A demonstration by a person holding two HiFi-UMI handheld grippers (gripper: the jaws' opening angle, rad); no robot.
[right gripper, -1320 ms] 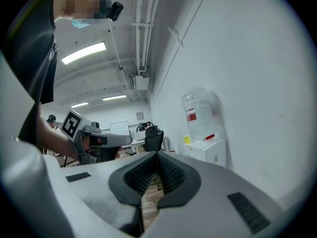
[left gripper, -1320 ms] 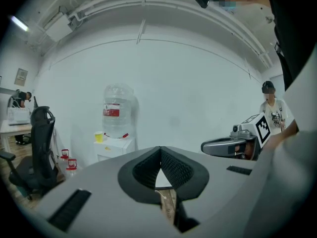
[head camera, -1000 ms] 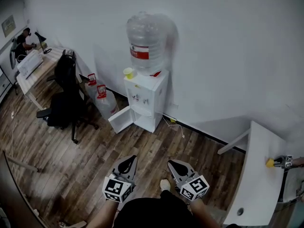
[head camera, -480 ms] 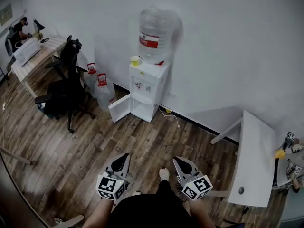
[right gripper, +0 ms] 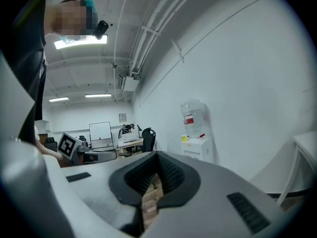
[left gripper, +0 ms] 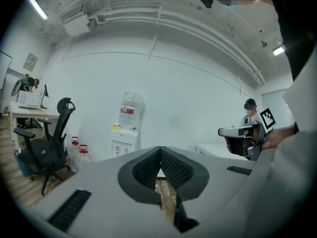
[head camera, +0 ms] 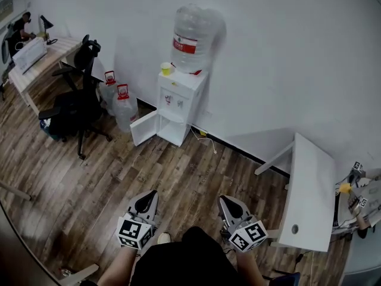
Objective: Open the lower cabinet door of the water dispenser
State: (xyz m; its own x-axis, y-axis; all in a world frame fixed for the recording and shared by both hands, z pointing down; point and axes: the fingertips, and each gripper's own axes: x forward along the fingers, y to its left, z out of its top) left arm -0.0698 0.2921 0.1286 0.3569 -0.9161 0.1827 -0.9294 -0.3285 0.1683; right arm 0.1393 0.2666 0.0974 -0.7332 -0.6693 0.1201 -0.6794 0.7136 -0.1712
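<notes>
A: Your left gripper point(head camera: 147, 198) is closed with nothing in it. Its own view shows the jaws meeting, with only wooden floor point(left gripper: 166, 192) behind the slit. Your right gripper point(head camera: 230, 202) is the same, shut and empty.

B: Both are held out in front of you, well apart from the water dispenser point(head camera: 177, 105), which stands against the wall. In the last second you've backed off. The dispenser has shrunk and slid up the head view, with more floor opening between you and it.

A: And the lower cabinet door point(head camera: 143, 128) stood swung out to the left the whole time. So I'd judge the opening done, and you're retreating, not approaching.

B: Only 1 view proves that, though. The head view shows the door. In the 2 gripper views, each gripper's grey body hides the dispenser's lower half. The right gripper view does add a whiteboard point(right gripper: 101, 135) on the far wall.
</notes>
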